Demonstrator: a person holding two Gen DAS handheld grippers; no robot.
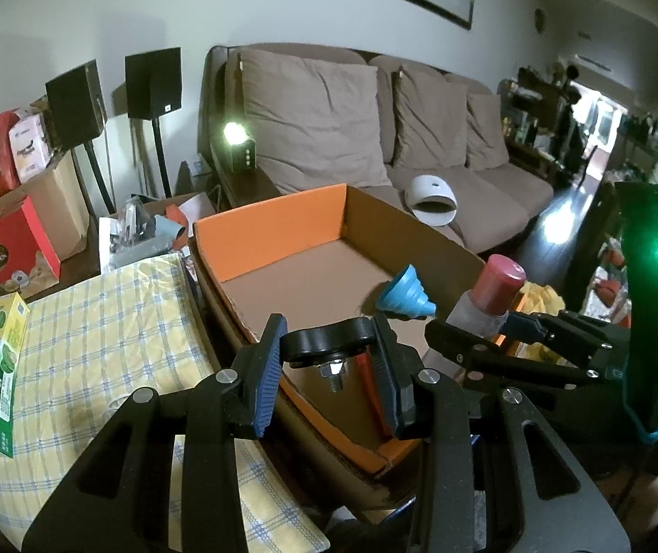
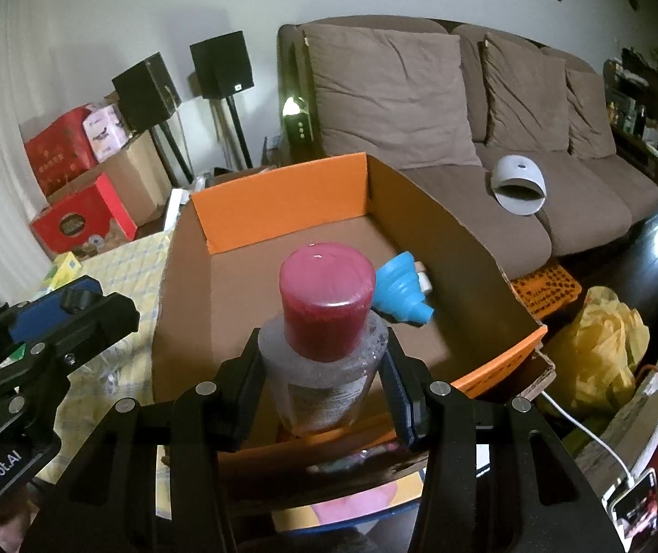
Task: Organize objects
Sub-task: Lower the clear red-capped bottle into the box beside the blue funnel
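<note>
A: Why do both hover over the cardboard box (image 2: 444, 249)?
B: Likely to drop things in. The left gripper (image 1: 329, 364) pinches a black knob (image 1: 326, 342), bolt pointing down; the right gripper (image 2: 324, 382), half closed, clamps a pink-capped bottle (image 2: 324, 322), upright, cap toward the far sofa (image 2: 467, 106).

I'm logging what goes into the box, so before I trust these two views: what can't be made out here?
- Bottle label: right wrist view, print too small and blurred, partly behind the right gripper fingers.
- Small white item behind the blue funnel: mostly hidden by the funnel.
- Red object under the black knob in the left gripper: left wrist view, covered by a finger.
- Near floor of the cardboard box: blocked by bottle and grippers.
</note>
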